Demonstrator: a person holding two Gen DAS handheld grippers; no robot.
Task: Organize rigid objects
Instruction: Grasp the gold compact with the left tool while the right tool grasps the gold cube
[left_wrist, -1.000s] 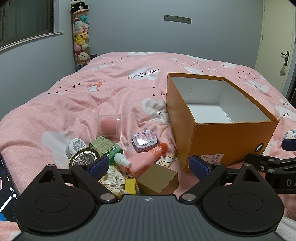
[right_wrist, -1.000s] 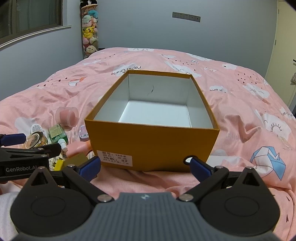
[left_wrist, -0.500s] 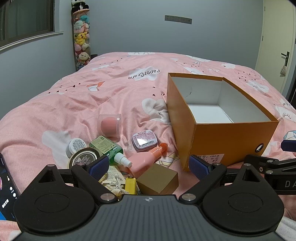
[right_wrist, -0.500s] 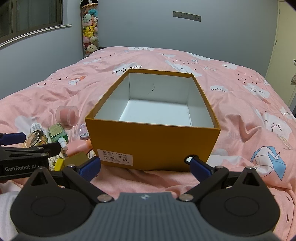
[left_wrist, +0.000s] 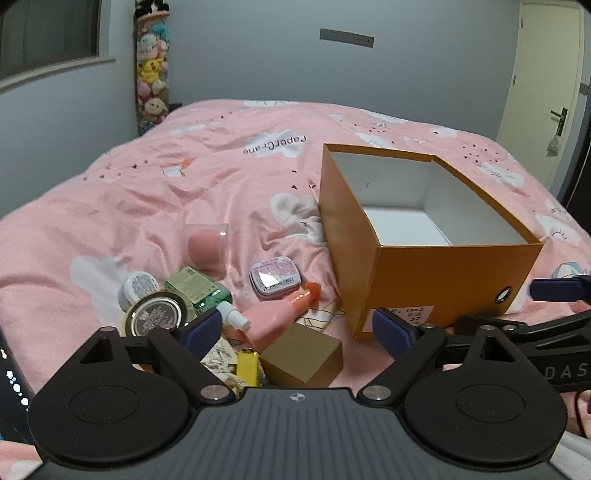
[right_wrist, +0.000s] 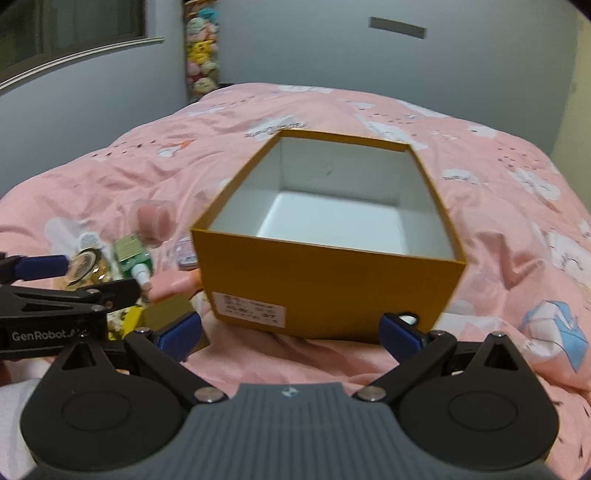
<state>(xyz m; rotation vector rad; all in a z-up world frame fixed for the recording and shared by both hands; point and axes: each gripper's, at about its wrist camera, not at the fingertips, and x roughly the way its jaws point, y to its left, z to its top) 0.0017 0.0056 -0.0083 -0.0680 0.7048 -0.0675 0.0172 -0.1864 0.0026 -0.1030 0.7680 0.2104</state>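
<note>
- Left tool (left_wrist: 297, 328) sat wide open and empty, low over the pile of small stuff on the bed (left_wrist: 155, 206); right tool (right_wrist: 290, 328) was open and empty too, parked in front of the orange box (right_wrist: 332, 295).
- Nothing was in the box yet, just the white bottom showing, so I'd guess the sorting had barely begun.
- Closest grab for the left tool looked like the gold cube (left_wrist: 304, 356), sitting right between its fingers.
- To do it well, I'd come straight down, close on two flat opposite sides, and lift clean so it doesn't drag the yellow lighter-looking thing (left_wrist: 248, 363) touching its left side.
- The pink bottle (left_wrist: 280, 314) lay just behind the cube, so don't push forward or it rolls.
- The box was just right of the pile, so it's a short carry; clear the near wall before letting go.
- The bedding's soft and wrinkly, so things may tip if nudged.
- Count, as far as I could see:
- one orange box
- one gold cube
- one pink bottle
- one green spray bottle (left_wrist: 201, 291)
- one flat tin (left_wrist: 274, 277)
- one gold-lidded jar (left_wrist: 159, 317)
- one small white jar (left_wrist: 138, 286)
- one pink sponge in a clear case (left_wrist: 207, 245)
- one yellow thing, plus some papery bit under it I couldn't make out.
</note>
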